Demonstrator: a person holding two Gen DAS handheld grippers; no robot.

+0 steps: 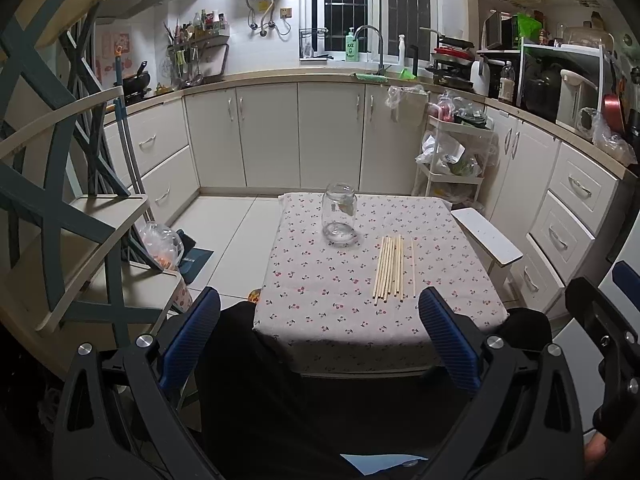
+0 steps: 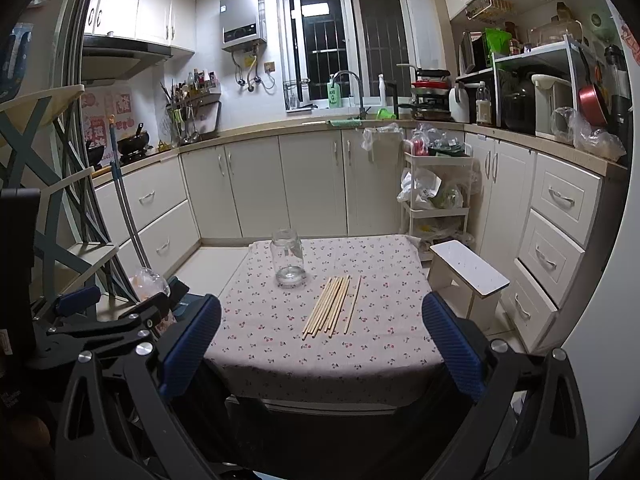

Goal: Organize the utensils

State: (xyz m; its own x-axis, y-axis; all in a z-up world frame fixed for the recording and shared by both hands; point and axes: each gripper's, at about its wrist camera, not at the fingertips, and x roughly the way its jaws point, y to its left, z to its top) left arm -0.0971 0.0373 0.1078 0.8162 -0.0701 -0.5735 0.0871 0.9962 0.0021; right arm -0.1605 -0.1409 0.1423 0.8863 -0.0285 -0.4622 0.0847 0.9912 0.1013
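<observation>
One empty glass jar is seen upright on the cloth-covered worktop, with some ten chopsticks laid beside it (exact count blurred). Both the left claw and right claw are held wide apart, nothing gripped.

Left wrist view: set back from the near edge of the cloth-covered surface, low, facing across it toward the window wall. Right wrist view: just to the right, a little higher, same heading. Both share the jar, the chopsticks, the white stool and the cabinets behind; each catches the other tool at its frame edge.
</observation>
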